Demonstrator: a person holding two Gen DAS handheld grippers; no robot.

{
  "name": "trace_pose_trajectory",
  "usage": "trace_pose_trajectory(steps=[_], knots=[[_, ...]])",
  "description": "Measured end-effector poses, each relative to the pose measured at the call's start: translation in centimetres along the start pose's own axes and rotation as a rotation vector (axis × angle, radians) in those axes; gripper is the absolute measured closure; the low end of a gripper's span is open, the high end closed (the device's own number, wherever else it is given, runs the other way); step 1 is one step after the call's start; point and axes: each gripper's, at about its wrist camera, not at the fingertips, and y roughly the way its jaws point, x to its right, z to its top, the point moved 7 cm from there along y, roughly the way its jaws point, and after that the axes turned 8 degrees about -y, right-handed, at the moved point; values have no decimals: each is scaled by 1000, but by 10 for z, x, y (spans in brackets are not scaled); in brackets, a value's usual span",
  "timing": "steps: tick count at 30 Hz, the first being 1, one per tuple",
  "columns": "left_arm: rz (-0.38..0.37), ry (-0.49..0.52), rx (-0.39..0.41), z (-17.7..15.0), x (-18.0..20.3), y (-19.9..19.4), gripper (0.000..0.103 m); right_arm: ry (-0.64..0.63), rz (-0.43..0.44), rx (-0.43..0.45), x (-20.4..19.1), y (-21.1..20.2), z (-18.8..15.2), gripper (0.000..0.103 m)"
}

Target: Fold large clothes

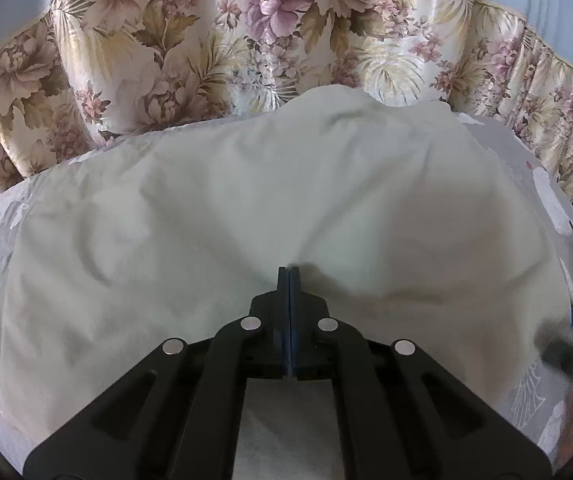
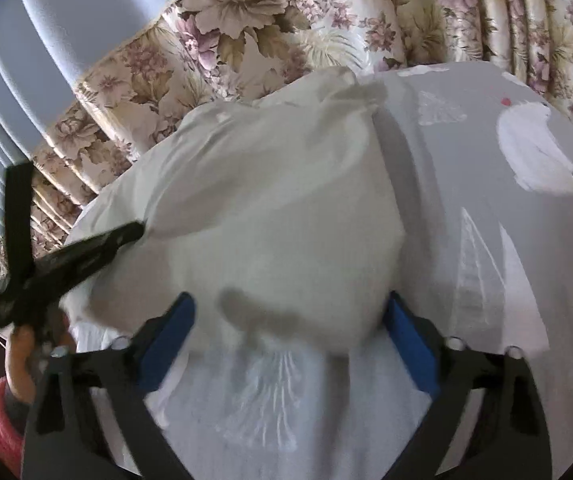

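A large, pale cream garment of soft crumpled cloth lies heaped on a bed covered by a grey sheet printed with white figures, in front of floral curtains in cream and mauve. The left gripper has its black fingers pressed together, tips down at the cloth; whether a fold is pinched cannot be told. The right gripper has its blue-padded fingers spread wide, straddling the garment's near edge without clamping it.
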Motion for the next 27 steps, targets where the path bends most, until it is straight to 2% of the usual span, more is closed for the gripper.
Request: trace_pose_trajectory(steps=[7,9,11,13,14,16,19,21,23,25,27], knots=[[18,14,-11,-6,-1,-1,103,59,70,-35,1,37,40,17],[12,6,-12,-7,-2,-2,103,26,62,-66,-7,46,47,18],[-2,-17,-18,-7,-4,-2,103,-30,30,-100,-16,52,49,26],[-21,-53,-36,-9,-9,-5,103,-55,18,-125,-20,52,48,39],[-25,-66,-44,-10,-11,-6,103,-59,16,-135,-21,50,47,41],[-40,-83,-54,-14,-15,-11,103,-64,13,-148,-20,49,45,41],[-20,-74,-58,-19,-17,-13,103,-52,10,-186,-20,55,47,36],[-10,-72,-59,-20,-17,-13,103,-79,-19,-202,-24,59,49,36],[-9,-77,-59,-21,-18,-12,103,-125,-27,-201,-30,61,50,46],[-5,-69,-53,-23,-18,-12,103,-182,-32,-182,-36,56,58,71],[-4,-72,-47,-24,-18,-10,103,-207,-35,-153,-44,47,67,77]])
